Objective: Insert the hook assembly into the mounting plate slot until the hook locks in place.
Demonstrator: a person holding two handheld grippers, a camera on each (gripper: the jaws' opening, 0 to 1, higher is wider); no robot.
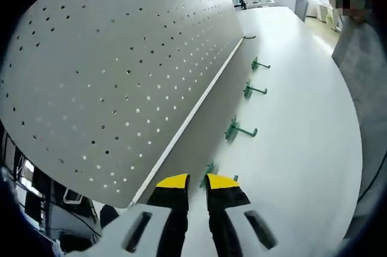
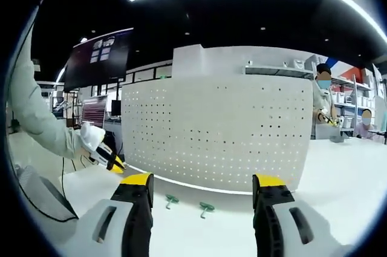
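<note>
The mounting plate is a white pegboard (image 1: 121,75) standing upright on a white table (image 1: 302,148). Several green hooks lie in a row along its foot: (image 1: 260,63), (image 1: 254,89), (image 1: 239,130), and one (image 1: 210,169) just beyond my left gripper (image 1: 198,179). Its yellow-tipped jaws stand a narrow gap apart with nothing between them. In the right gripper view the pegboard (image 2: 224,130) faces me, with two hooks (image 2: 172,199) (image 2: 207,208) on the table before it. My right gripper (image 2: 202,184) is wide open and empty. The left gripper (image 2: 115,163) hovers at the board's left end in a gloved hand.
A person's white sleeve (image 2: 36,118) reaches in from the left. A grey object with a black cable (image 2: 36,199) lies at the lower left. A dark monitor (image 2: 100,57) hangs behind. People (image 2: 323,87) stand at the far right.
</note>
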